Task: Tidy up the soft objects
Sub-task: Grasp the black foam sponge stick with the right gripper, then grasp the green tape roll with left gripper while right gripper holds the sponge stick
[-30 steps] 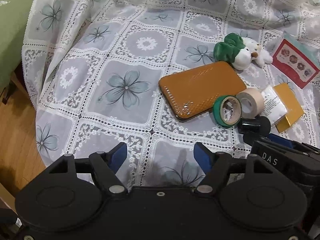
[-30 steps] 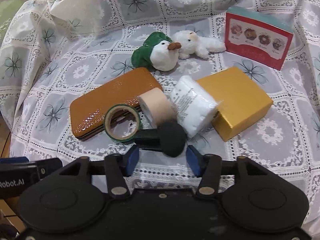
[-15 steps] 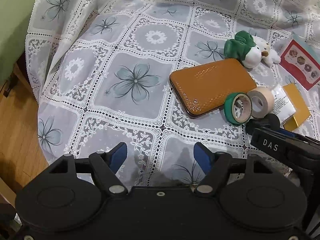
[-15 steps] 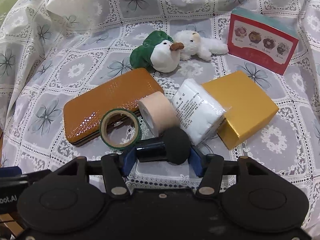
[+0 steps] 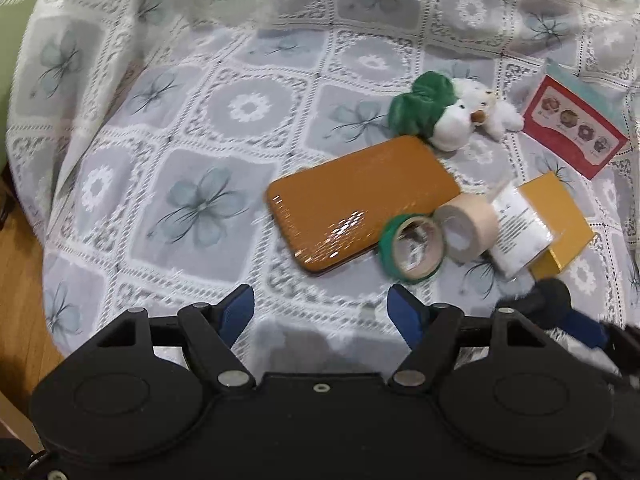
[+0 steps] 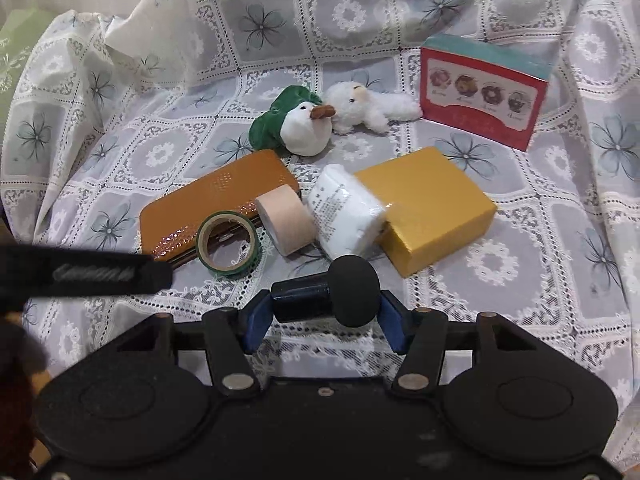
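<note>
A green-and-white plush duck and a white plush animal lie side by side at the back of the lace cloth. In front of them a wrapped white tissue pack leans on a gold box. My right gripper is shut on a black foam-tipped microphone, held crosswise by its two ends just above the cloth. My left gripper is open and empty over the cloth's near edge, left of the pile. The duck lies beyond it to the right.
An orange case, a green tape roll and a beige tape roll lie left of the tissue pack. A red box stands at the back right. Wooden floor shows past the cloth's left edge.
My right gripper has drawn off to the right with the microphone, which now sits apart from the tissue pack. My left gripper has shifted toward the pile; its jaws are unchanged.
</note>
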`<state>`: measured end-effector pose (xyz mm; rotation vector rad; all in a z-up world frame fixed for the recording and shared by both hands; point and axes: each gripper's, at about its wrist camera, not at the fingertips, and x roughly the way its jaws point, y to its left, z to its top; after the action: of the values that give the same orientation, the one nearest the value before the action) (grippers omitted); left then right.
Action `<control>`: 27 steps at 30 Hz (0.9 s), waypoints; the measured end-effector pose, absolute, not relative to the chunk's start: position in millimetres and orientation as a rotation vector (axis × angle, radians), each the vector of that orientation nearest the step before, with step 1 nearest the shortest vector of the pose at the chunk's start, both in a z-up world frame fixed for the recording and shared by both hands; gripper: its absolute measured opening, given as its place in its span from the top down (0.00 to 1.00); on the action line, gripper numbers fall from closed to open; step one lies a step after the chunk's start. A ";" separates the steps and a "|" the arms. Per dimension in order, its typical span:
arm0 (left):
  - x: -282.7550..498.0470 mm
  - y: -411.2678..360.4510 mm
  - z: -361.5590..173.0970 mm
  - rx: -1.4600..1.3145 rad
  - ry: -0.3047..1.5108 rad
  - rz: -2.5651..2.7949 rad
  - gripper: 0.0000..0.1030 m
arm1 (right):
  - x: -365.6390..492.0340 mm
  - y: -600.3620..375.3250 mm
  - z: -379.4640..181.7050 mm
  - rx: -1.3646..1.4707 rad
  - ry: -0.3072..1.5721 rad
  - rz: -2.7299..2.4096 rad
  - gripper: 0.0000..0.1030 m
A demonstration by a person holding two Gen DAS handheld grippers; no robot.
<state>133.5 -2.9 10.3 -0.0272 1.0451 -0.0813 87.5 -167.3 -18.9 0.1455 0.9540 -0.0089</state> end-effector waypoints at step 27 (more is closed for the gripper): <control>155.3 -54.6 -18.2 -0.140 1.059 0.047 0.32 | 69.6 -199.4 -20.1 0.250 0.926 -0.039 0.45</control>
<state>155.3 -54.6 -18.2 -0.1402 1.0594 0.0465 69.6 -199.4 -20.1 0.2503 0.9256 -0.0387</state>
